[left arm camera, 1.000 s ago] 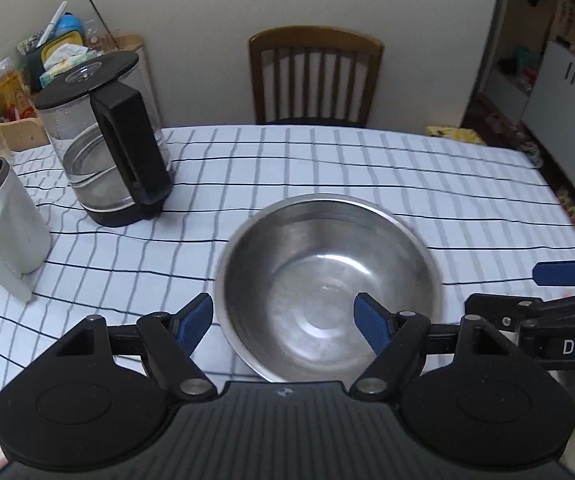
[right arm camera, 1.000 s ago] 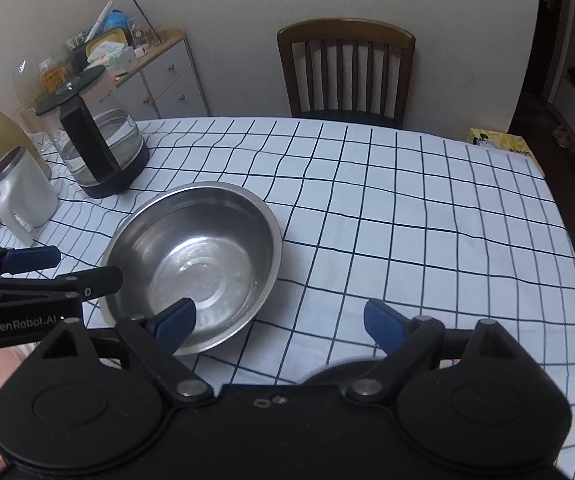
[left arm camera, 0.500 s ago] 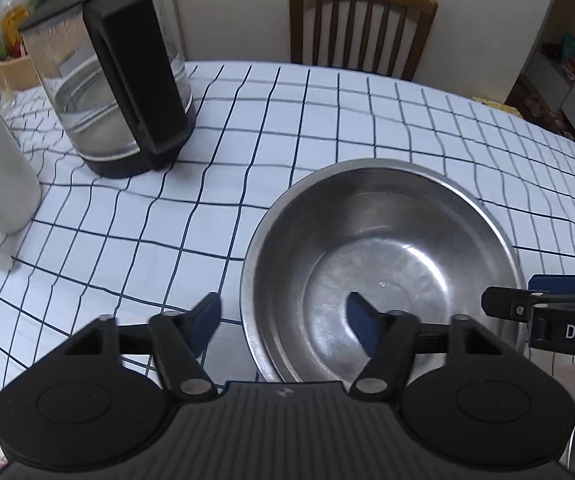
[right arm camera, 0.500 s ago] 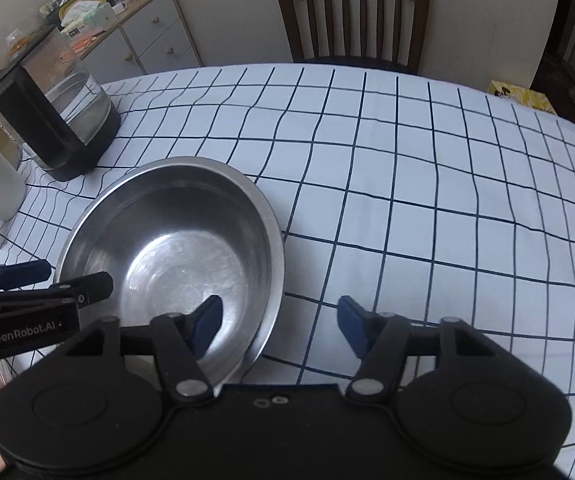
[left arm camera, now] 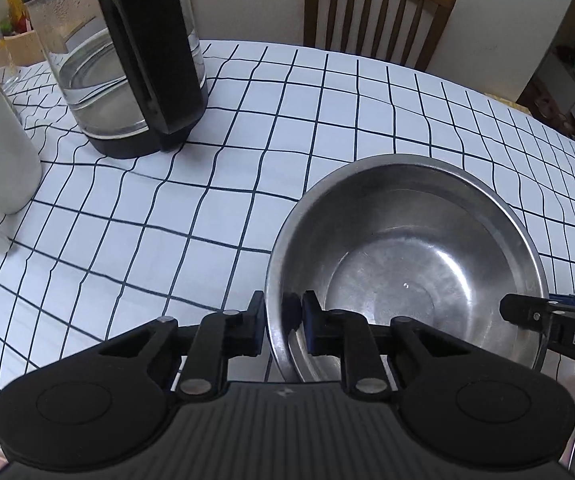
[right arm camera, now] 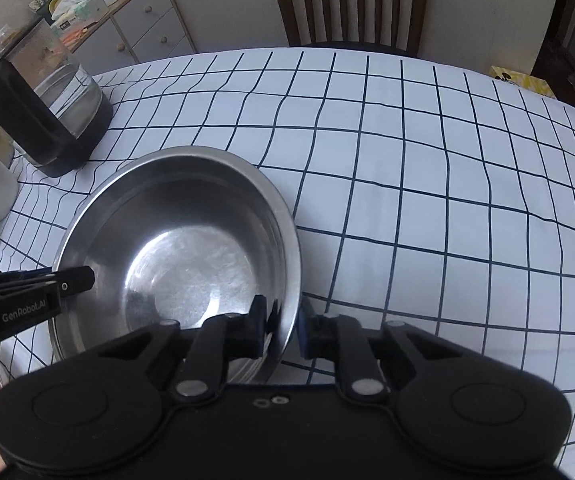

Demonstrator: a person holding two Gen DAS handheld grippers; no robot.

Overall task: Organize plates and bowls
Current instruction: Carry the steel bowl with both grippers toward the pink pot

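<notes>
Grippers pinch opposite sides of the steel bowl's (left arm camera: 407, 256) rim: left gripper (left arm camera: 283, 322) and right gripper (right arm camera: 281, 330) both clamped on it. It sits near the table's (right arm camera: 447, 160) near edge. Grasp looks done; lifting and stacking remain.

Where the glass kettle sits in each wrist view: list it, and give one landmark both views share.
Left wrist: glass kettle upper left, behind and left of the steel bowl.
Right wrist: glass kettle at the left edge, beyond the steel bowl.
Shared landmark: wooden chair at the table's far side.
</notes>
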